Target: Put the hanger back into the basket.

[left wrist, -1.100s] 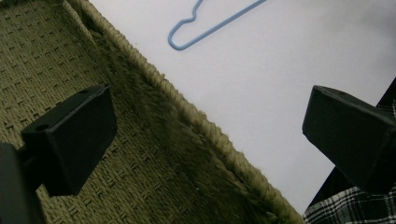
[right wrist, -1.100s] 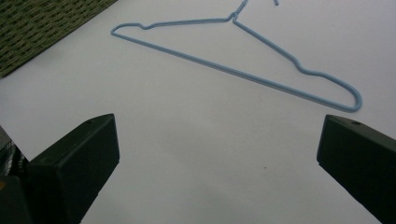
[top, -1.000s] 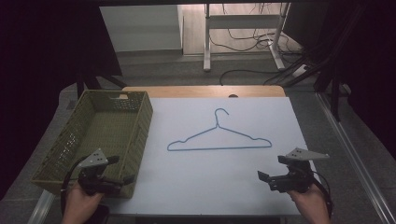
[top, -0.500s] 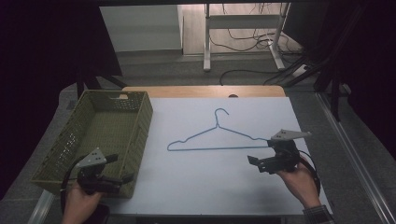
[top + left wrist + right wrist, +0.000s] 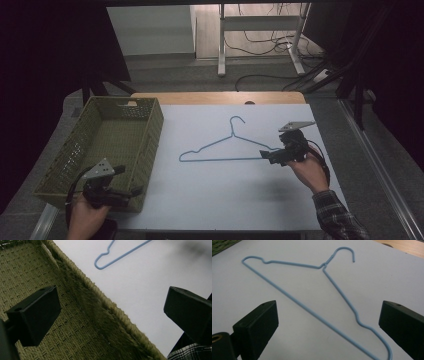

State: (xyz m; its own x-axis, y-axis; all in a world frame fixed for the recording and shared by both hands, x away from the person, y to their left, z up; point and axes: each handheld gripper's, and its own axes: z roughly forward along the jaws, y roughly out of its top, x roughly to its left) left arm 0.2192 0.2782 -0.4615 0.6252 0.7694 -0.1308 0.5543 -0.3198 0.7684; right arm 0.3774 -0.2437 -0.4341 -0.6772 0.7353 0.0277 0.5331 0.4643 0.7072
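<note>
The blue wire hanger (image 5: 231, 146) lies flat on the white table (image 5: 210, 195), its long bottom bar running 3 to 9 o'clock, hook toward 12. The right gripper (image 5: 266, 155) is the nearer one — jaws wide, empty, straddling the hanger's 3 o'clock end (image 5: 384, 350). The left gripper (image 5: 131, 192) hangs over the basket (image 5: 150, 145) rim at 7 o'clock — jaws wide, empty, well apart from the hanger.

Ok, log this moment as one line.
right gripper: open, at hanger right end | left gripper: open, over basket | hanger: flat on table
</note>
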